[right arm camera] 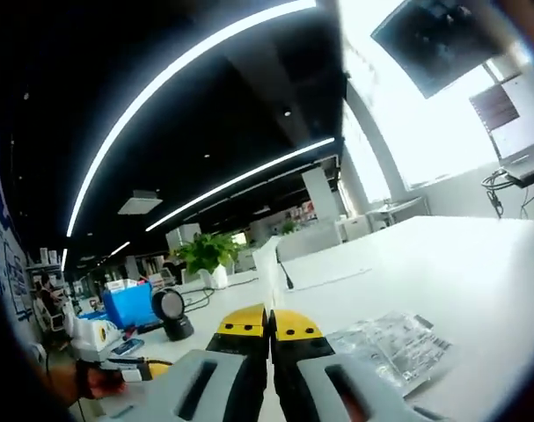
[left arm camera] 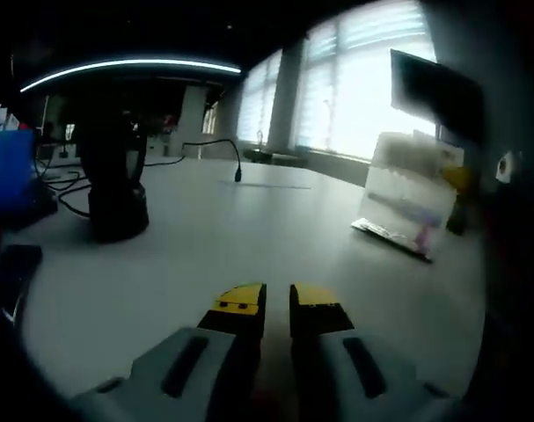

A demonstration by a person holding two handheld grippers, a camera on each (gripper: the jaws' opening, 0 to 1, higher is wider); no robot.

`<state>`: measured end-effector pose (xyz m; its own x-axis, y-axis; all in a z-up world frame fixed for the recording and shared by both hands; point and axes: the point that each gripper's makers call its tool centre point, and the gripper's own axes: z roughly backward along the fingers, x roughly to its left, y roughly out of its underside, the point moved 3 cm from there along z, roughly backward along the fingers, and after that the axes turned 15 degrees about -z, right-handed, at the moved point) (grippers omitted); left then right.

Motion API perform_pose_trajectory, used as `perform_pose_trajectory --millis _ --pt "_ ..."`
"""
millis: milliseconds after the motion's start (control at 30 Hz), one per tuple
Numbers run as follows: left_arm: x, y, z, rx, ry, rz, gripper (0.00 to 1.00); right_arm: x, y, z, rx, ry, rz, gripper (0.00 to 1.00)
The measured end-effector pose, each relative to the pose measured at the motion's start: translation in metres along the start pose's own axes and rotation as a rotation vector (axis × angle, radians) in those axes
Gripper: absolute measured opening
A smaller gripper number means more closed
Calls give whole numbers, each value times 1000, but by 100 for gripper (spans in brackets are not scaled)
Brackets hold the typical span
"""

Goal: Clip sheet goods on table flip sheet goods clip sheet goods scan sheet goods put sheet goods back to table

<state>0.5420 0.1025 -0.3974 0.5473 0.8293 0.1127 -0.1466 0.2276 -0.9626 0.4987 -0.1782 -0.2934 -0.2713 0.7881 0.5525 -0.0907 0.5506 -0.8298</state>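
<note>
Early stage, judged: no clip yet. Sheet goods packet lies flat on the white table, just right of the right gripper, whose jaws are pressed together, empty, pointing above the tabletop. Left gripper hovers low over the table, jaws nearly together, empty. Next: spread jaws, drop to the packet's edge

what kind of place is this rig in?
Likely an open-plan office: long white table, ceiling light strips, potted plant, big blinded windows.
</note>
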Motion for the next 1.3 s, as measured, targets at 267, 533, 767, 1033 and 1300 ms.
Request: perform_pose_trajectory --millis 267,533,767,1033,1300 --pt "-1 -2 0 -14 -16 -51 4 -11 -8 5 -14 1 -73 0" --pt "3 -3 1 -35 -39 -48 4 -19 -5 5 -3 -1 -124 0" --pt "6 -4 3 -48 -65 -48 4 -36 -4 8 5 20 -179 0" --pt "6 -3 3 -48 -81 -68 4 -60 -8 11 8 53 -194 0" --pt "5 -5 5 -57 -84 -75 4 -84 -5 10 50 82 -160 0"
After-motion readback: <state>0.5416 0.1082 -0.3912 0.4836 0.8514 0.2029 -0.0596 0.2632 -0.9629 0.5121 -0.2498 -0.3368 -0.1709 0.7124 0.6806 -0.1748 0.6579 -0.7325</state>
